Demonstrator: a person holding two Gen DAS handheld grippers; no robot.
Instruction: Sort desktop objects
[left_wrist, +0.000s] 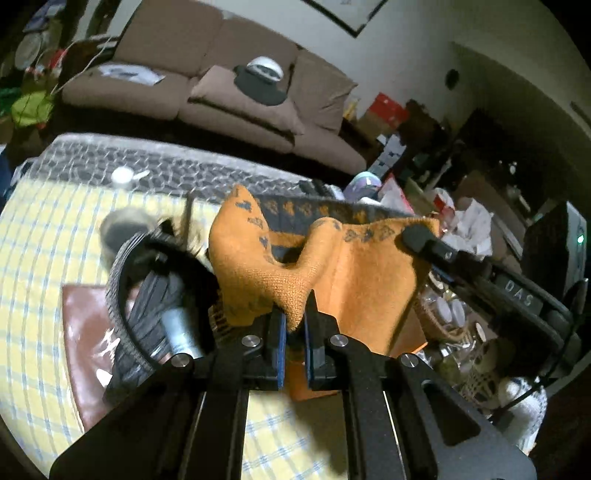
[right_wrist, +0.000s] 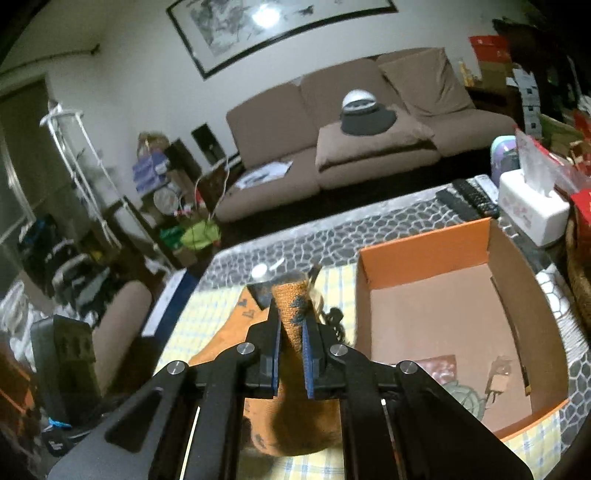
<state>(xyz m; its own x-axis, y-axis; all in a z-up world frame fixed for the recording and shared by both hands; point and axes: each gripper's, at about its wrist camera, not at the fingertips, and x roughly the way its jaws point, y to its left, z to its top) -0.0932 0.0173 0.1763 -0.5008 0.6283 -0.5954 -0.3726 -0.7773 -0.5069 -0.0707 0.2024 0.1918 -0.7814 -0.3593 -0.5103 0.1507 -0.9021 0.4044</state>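
Observation:
An orange cloth with dark printed marks hangs stretched between both grippers above the table. My left gripper is shut on one lower corner of it. The right gripper's fingertip shows in the left wrist view pinching the far corner. In the right wrist view my right gripper is shut on a bunched fold of the orange cloth, which drapes below the fingers. An open orange cardboard box stands just right of the right gripper.
A grey pouch with a metal cylinder and a brown leather mat lie on the yellow checked tablecloth. A small cup stands behind. A tissue box and remotes sit at the far right. A sofa stands beyond.

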